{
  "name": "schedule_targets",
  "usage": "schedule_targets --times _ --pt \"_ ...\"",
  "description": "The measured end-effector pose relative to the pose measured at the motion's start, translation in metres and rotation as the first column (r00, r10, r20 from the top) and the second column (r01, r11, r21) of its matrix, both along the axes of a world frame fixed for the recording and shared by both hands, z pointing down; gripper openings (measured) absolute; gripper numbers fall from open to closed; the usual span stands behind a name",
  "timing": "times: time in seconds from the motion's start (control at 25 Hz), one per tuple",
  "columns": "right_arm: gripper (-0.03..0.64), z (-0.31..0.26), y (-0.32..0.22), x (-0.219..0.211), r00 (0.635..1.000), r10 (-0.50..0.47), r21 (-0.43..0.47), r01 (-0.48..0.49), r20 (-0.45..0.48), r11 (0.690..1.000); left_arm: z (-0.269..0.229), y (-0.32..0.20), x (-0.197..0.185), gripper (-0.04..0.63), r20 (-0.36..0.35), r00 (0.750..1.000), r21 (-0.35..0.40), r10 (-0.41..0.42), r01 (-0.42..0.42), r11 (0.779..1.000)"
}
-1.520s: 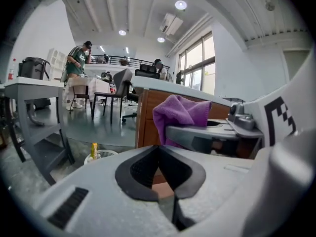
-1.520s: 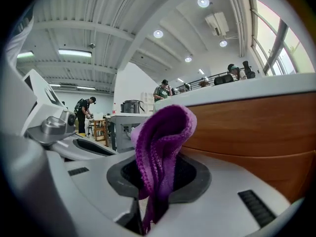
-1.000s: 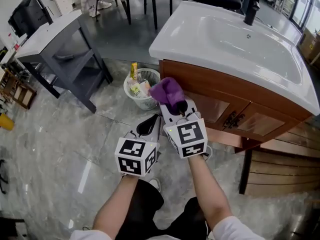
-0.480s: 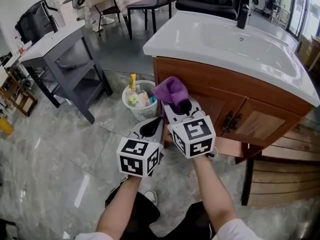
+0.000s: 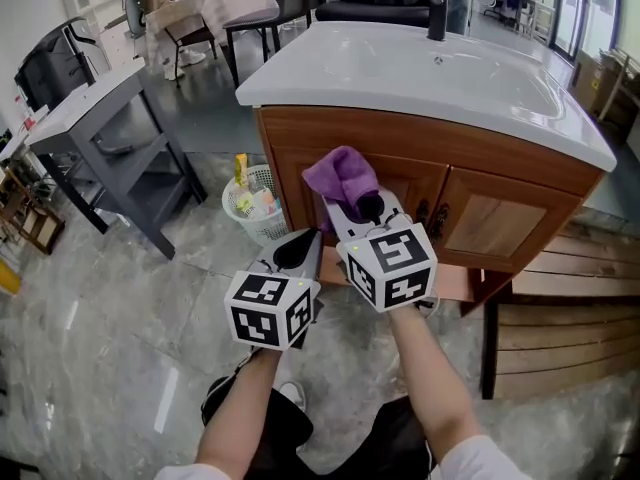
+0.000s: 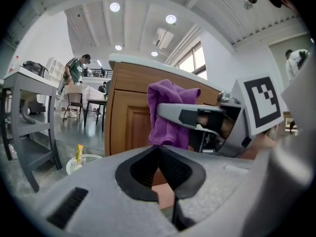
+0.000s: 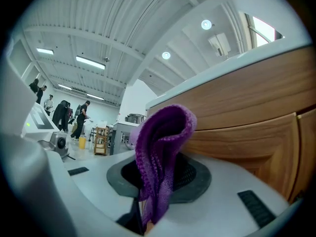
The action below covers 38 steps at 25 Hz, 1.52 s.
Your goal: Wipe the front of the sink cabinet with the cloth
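The right gripper (image 5: 356, 211) is clenching the purple cloth (image 5: 340, 176). In the right gripper view its jaws are pinching the lower folds, and the rest of the cloth (image 7: 160, 152) is bulging out above them as a soft pad. That grip seems chosen so that fabric, not plastic, is meeting the wood. The gripper is pointing toward 12 o'clock at the sink cabinet (image 5: 492, 224), bringing the pad up against the upper part of the left door, just under the white sink (image 5: 420, 68). Whether the cloth is actually pressing on the door or hanging just short of it is hard to say from these angles.

The left gripper (image 5: 304, 245) is waiting at about 8 o'clock from the right one, lower and farther from the cabinet. Its jaws are pressing together on nothing in the left gripper view (image 6: 159, 154), so it is probably staying out of the wiping path. The dark door handles (image 5: 430, 216) are sitting at 3 o'clock from the cloth, where the two doors meet. A white wastebasket (image 5: 250, 206) is standing on the floor at 9 o'clock from the cloth, beside the cabinet's left end.

No brand or lettering is showing on the cabinet, sink or cloth. The cubes on the grippers are carrying only black-and-white square patterns. The yellow item in the basket is appearing too small to read.
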State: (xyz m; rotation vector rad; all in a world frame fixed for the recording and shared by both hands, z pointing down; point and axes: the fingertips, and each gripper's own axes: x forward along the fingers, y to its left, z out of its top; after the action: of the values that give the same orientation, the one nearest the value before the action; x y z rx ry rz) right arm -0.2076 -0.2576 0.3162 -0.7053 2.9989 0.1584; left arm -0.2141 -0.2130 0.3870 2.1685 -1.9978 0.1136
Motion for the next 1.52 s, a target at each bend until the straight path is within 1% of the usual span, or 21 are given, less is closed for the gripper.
schedule_targets --times 0.16,0.32,0.48,0.68,0.96,1.24,1.36,1.52 --pt "0.087 0.000 -0.003 0.026 1.000 0.020 0.001 -0.020 0.010 1.000 0.001 -0.004 0.021 0.006 -0.032 0.999 0.012 0.029 -0.028 1.000" --pt "0.087 0.002 -0.009 0.053 0.998 0.057 0.000 -0.057 0.012 0.998 -0.001 -0.013 0.041 0.006 -0.031 0.997 0.024 0.065 -0.064 0.998" --pt "0.087 0.005 -0.012 0.073 0.996 0.084 0.009 -0.084 0.003 0.996 0.004 -0.020 0.054 0.006 -0.056 0.996 0.025 0.075 -0.074 0.997" --pt "0.087 0.005 -0.021 0.103 0.991 0.132 0.018 -0.132 -0.004 0.991 0.014 -0.028 0.082 0.006 -0.044 0.990 0.010 0.136 -0.136 0.991" --pt "0.087 0.005 -0.035 0.142 0.979 0.204 -0.003 -0.204 0.011 0.979 0.007 -0.035 0.096 0.006 -0.027 0.981 0.033 0.191 -0.190 0.981" --pt "0.087 0.004 -0.046 0.176 0.960 0.279 -0.003 -0.279 0.018 0.960 0.009 -0.042 0.106 0.006 -0.012 0.973 0.037 0.229 -0.229 0.973" --pt "0.087 0.004 -0.054 0.196 0.945 0.326 0.006 -0.326 0.009 0.945 0.012 -0.048 0.110 0.006 -0.020 0.969 0.034 0.245 -0.244 0.969" --pt "0.087 0.008 -0.066 0.229 0.920 0.392 -0.009 -0.392 0.013 0.920 0.015 -0.054 0.116 0.006 -0.017 0.964 0.032 0.265 -0.264 0.964"
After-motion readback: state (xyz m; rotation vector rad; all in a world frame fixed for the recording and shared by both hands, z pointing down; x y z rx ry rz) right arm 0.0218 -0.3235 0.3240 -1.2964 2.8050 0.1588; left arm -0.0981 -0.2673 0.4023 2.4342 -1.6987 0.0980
